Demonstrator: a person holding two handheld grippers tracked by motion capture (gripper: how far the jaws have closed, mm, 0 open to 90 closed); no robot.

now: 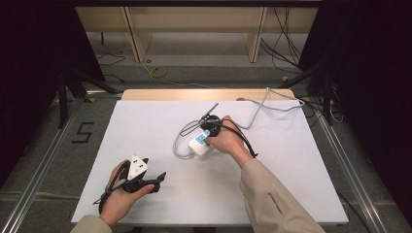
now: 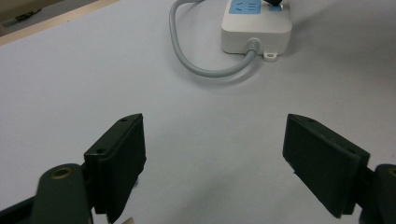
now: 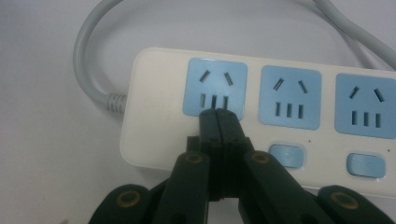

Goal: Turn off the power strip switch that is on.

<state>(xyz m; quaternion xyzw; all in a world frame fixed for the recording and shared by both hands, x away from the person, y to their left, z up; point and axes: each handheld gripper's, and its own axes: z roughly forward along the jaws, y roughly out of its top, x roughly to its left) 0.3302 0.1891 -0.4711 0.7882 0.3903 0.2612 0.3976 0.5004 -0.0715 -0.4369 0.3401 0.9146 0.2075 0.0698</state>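
One power strip [image 1: 201, 144], long axis diagonal, cord end near-left

White power strip [image 3: 154, 140] with three sky-blue socket faces [image 3: 216, 88], each marked by dark slots, and smaller sky-blue switch buttons [image 3: 286, 155] below them. Pale grey cable [image 3: 88, 56] curling off the strip's end. Matte black right gripper [image 3: 219, 116], brass-coloured rivets at the pivots. Black left gripper [image 2: 215, 163] too, topped by a light grey three-cornered plate [image 1: 137, 166] with dark dots. White tabletop [image 1: 145, 131], plain and unpatterned, a bare tan wood strip along the far edge. Beige sleeve [image 1: 272, 199] near the bottom edge.
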